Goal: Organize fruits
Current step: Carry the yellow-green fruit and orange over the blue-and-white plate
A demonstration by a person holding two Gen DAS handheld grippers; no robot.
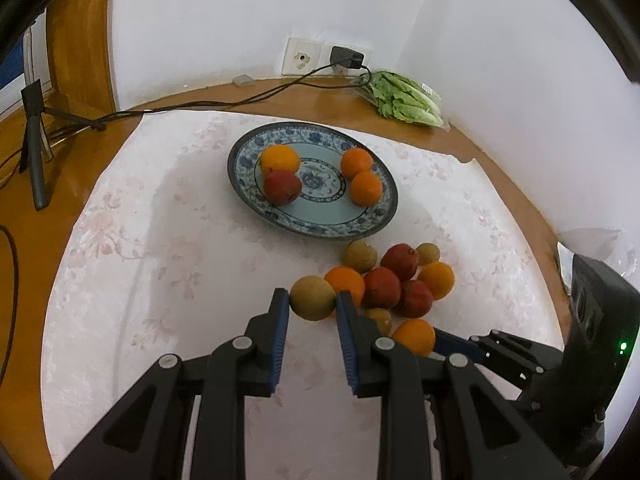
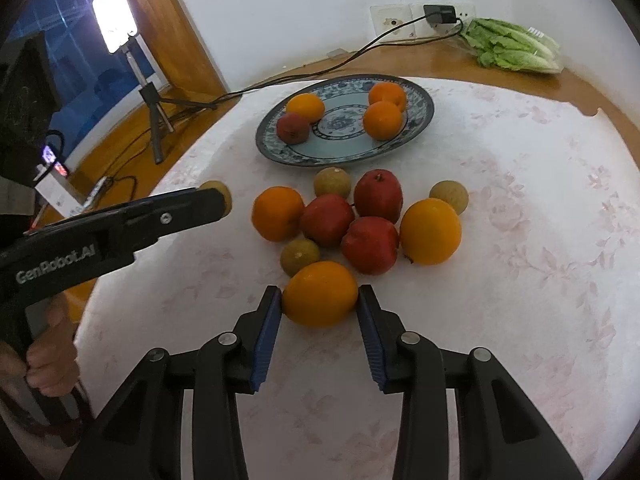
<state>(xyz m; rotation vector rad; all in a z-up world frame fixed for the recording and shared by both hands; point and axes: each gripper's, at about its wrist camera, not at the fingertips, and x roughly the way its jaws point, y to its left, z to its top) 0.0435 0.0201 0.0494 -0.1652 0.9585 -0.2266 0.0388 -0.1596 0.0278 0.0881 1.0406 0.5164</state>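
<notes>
A blue-patterned plate [image 1: 248, 168] [image 2: 424, 104] holds three oranges and one red fruit [image 1: 282, 188]. In front of it on the white cloth lies a cluster of oranges, red fruits [image 2: 370, 244] and small brown-green fruits [image 2: 332, 184]. My left gripper [image 1: 312, 300] is shut on a brown-green fruit [image 1: 312, 292] at the cluster's left edge; from the right wrist view that fruit [image 2: 226, 196] peeks out behind its tip. My right gripper [image 2: 320, 300] has both pads pressed on the nearest orange [image 2: 320, 292], which also shows in the left wrist view [image 1: 414, 336].
A bag of lettuce [image 1: 404, 100] lies at the back by the wall socket, from which a black cable [image 1: 240, 100] runs left. A tripod [image 1: 36, 152] and a lit lamp [image 2: 116, 12] stand off the table's left side. A person's hand [image 2: 52, 364] holds the left gripper.
</notes>
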